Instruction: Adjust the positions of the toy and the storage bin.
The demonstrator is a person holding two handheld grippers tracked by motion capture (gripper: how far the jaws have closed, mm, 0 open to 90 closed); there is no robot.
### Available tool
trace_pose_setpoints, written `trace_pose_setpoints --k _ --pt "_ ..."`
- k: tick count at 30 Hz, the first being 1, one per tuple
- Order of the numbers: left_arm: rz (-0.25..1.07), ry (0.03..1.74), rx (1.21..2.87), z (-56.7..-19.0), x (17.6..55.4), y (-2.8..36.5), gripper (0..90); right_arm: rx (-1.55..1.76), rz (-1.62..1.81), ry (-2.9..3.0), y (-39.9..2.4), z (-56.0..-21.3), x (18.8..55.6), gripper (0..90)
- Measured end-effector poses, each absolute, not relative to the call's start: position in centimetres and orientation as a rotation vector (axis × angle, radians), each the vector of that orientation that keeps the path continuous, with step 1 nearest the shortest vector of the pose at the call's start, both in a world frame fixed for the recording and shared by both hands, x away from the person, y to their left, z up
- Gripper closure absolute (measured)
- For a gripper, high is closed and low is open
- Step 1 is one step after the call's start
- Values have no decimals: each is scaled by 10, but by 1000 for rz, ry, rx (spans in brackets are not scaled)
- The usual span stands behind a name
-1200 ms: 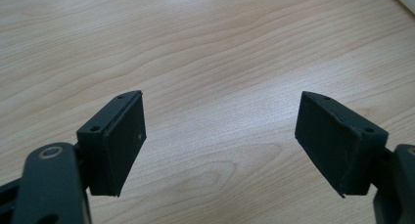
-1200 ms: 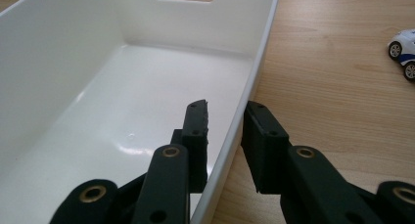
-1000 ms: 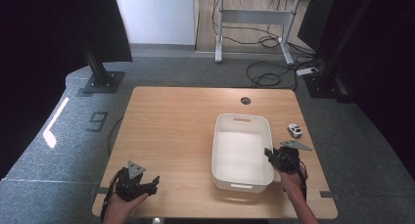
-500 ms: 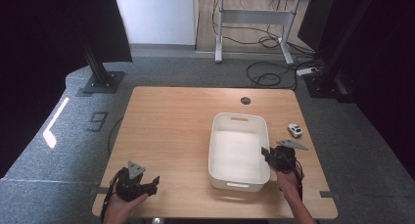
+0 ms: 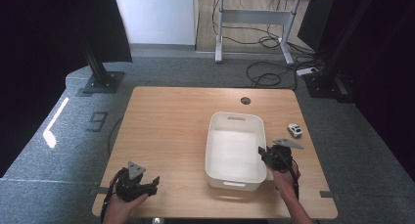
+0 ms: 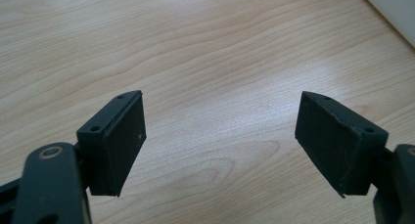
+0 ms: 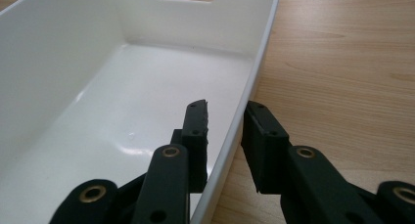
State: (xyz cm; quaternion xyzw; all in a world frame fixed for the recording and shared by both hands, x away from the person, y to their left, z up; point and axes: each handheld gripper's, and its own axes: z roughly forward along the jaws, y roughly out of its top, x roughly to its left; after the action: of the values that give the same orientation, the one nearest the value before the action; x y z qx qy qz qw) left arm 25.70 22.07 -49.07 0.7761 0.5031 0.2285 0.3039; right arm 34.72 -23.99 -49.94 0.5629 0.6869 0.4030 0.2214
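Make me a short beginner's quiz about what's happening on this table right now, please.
1. True or false: the white tub has things in it.
2. Which tool grips the tub's wall: left tool or right tool?
3. What small thing sits on the table to the right of the tub?

Key:
1. False; it is empty.
2. The right tool, one jaw inside the wall and one outside. The left tool is open over bare wood.
3. A toy car.

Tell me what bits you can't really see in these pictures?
- Small toy car, high view: too tiny to tell details.
- White bin, right gripper view: near end cut off by the bottom edge.
- Right hand-held gripper: whether its pads actually press the wall is unclear.
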Motion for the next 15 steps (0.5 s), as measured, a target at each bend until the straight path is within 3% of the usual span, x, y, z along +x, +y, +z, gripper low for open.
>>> trace_pose_setpoints --k 15 --pt "602 1330 2061 -491 257 221 198 1543 1120 1914 -228 -499 351 713"
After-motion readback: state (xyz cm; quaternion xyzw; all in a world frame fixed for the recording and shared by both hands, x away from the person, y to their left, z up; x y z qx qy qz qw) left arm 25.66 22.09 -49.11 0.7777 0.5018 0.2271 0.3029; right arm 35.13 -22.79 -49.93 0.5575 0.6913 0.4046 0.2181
